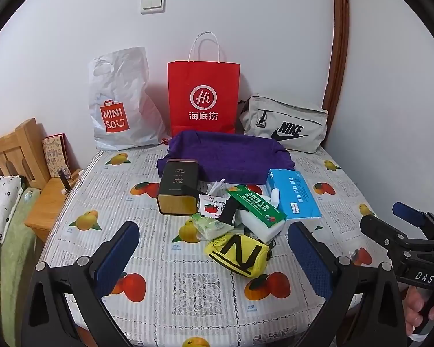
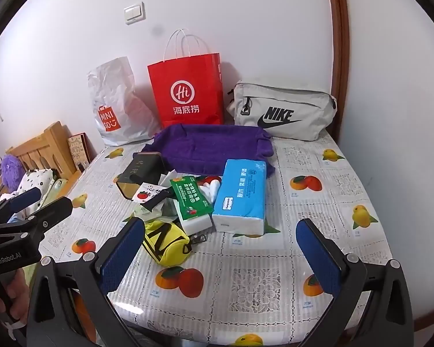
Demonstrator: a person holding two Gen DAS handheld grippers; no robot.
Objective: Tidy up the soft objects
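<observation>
Left wrist view first: my left gripper has its fingers spread wide apart with nothing between them, hovering over the fruit-print surface. Straight ahead is the pile: one yellow pouch nearest me, one green wipes pack, one blue tissue pack, one dark tin box, and one purple towel behind them. Along the wall stand three bags: a white Miniso bag, a red paper bag and a grey Nike bag. This view also catches my right gripper off at the right edge.

Right wrist view: my right gripper is also fully open, nothing held. The yellow pouch sits just beside its left finger here, and the blue tissue pack is dead ahead. Only this view shows a purple fuzzy thing over by the bed, plus my left gripper at the left edge.
</observation>
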